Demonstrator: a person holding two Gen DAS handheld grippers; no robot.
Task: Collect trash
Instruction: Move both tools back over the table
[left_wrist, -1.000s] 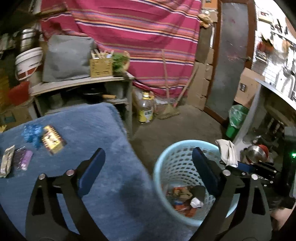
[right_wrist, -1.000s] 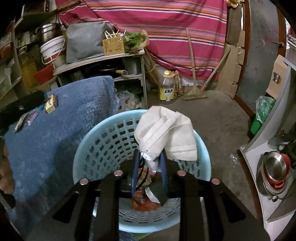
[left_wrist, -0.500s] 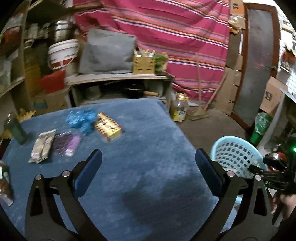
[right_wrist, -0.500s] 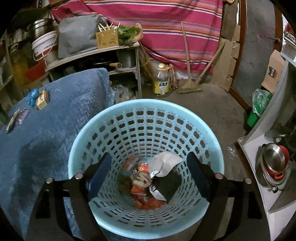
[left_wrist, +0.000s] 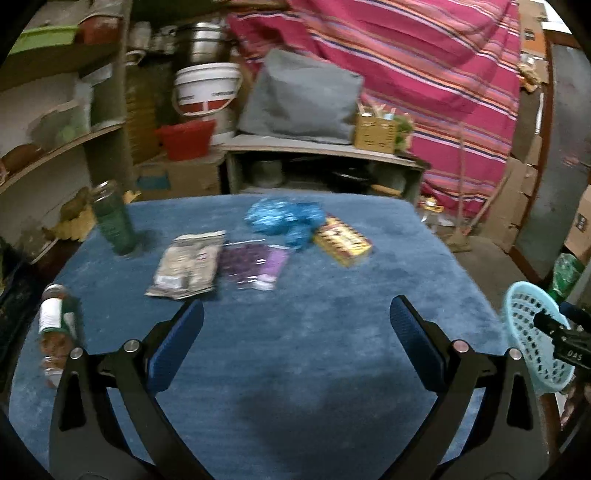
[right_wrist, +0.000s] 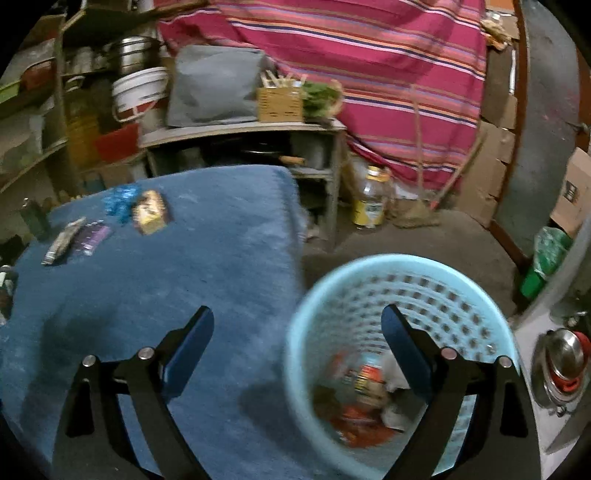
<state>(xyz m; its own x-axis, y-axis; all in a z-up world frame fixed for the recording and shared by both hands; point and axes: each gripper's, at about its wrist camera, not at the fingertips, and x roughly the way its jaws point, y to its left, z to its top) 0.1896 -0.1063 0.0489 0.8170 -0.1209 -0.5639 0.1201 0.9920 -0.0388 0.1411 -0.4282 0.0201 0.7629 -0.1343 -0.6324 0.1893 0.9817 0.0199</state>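
Trash lies at the far side of a blue-covered table (left_wrist: 295, 369): a grey wrapper (left_wrist: 188, 264), a purple packet (left_wrist: 255, 264), a crumpled blue wrapper (left_wrist: 284, 218) and a yellow box (left_wrist: 341, 240). My left gripper (left_wrist: 295, 343) is open and empty, above the table short of them. My right gripper (right_wrist: 297, 350) is open and empty, over the table's right edge and the light blue basket (right_wrist: 406, 280). The basket holds several wrappers and a white cloth (right_wrist: 391, 369). The same trash shows small in the right wrist view (right_wrist: 147, 212).
A green bottle (left_wrist: 112, 218) stands at the table's left; a small jar (left_wrist: 55, 328) lies near its left edge. Shelves (left_wrist: 317, 147) with a bucket and pillow stand behind. An oil jug (right_wrist: 371, 201) and broom are on the floor. Pots (right_wrist: 565, 354) sit at right.
My right gripper opened and dropped the white cloth into the basket, then swung left toward the table. My left gripper swung left from the basket to over the table.
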